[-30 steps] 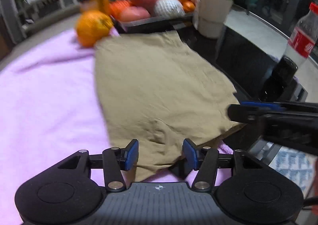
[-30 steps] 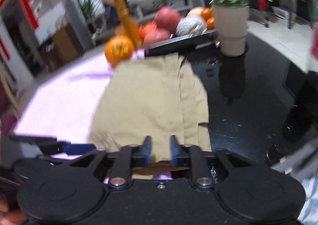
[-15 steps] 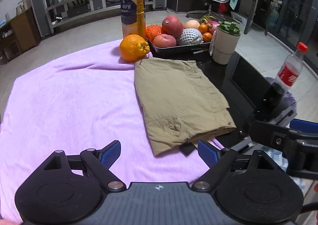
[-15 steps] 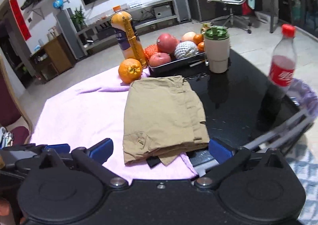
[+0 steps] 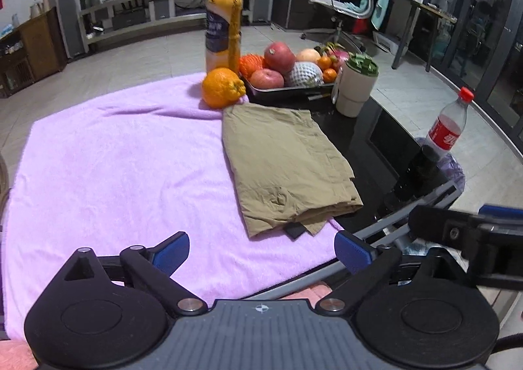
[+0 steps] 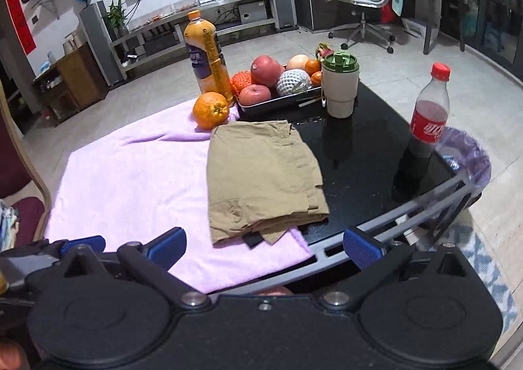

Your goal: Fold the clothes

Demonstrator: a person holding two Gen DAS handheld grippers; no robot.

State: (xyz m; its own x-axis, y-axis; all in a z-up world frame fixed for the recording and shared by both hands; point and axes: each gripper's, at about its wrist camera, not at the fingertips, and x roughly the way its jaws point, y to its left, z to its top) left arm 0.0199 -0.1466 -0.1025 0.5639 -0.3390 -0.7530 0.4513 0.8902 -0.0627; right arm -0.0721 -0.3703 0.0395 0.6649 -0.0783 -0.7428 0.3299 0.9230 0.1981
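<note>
A living room with a wall-mounted television and a low media shelf lies behind a dark glossy surface [image 6: 366, 154], the half of it ahead and to the left of both tools covered by a lilac towel [image 5: 124, 167], likely laid there to give cloth a soft, clean place for folding. The khaki garment [image 5: 287, 167] lies ahead of the left hand-held gripper [image 5: 261, 249] and a little to its right, folded into a compact rectangle that straddles the towel's right edge and the bare dark top; a small dark tag or patch peeks from under its near corner, with one flap of cloth beside it. The left tool's jaws are opening, with nothing between them. The right hand-held gripper [image 6: 261, 247] stands spread wide and empty, with the garment just ahead of it, so both tools appear to be clear of the cloth because the fold looks finished. Beyond the garment, past its far edge, sit an orange [image 6: 210, 110], a juice bottle [image 6: 207, 59], a tray of fruit [image 6: 278, 102] and a lidded cup [image 6: 340, 89], seemingly pushed back to keep the folding area free; a cola bottle [image 6: 430, 108] stands off to the right of the right tool, near the surface's rim
</note>
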